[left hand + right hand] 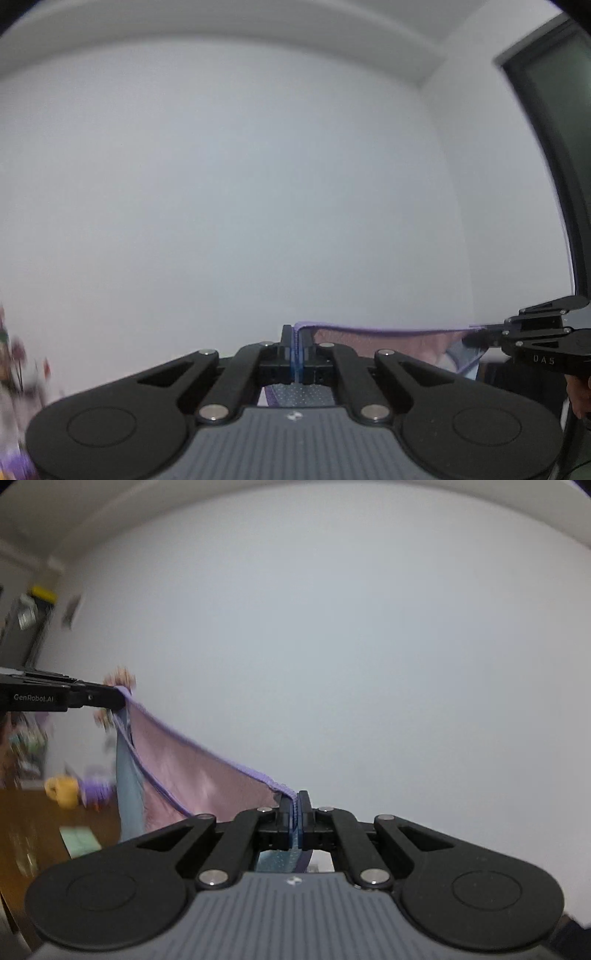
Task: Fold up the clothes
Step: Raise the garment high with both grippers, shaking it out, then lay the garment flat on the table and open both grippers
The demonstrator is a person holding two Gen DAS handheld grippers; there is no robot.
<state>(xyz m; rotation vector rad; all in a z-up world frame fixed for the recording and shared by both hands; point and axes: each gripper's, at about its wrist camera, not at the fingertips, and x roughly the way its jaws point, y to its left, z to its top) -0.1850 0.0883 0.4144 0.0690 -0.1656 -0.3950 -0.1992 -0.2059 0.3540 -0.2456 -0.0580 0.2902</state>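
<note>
A pink garment [207, 779] with a purple hem and a light blue panel hangs stretched in the air between both grippers. My left gripper [296, 334] is shut on one end of the purple hem [388, 329]. My right gripper [294, 798] is shut on the other end. In the left wrist view the right gripper [476, 334] shows at the right, pinching the hem. In the right wrist view the left gripper [120, 698] shows at the left, holding the upper corner. The garment's lower part is hidden behind the gripper bodies.
A plain white wall [258, 184] fills both views. A dark door or window frame [554, 147] stands at the right. A brown wooden floor [33, 842] with a yellow toy [62, 792], purple object [94, 788] and green paper [79, 840] lies low left.
</note>
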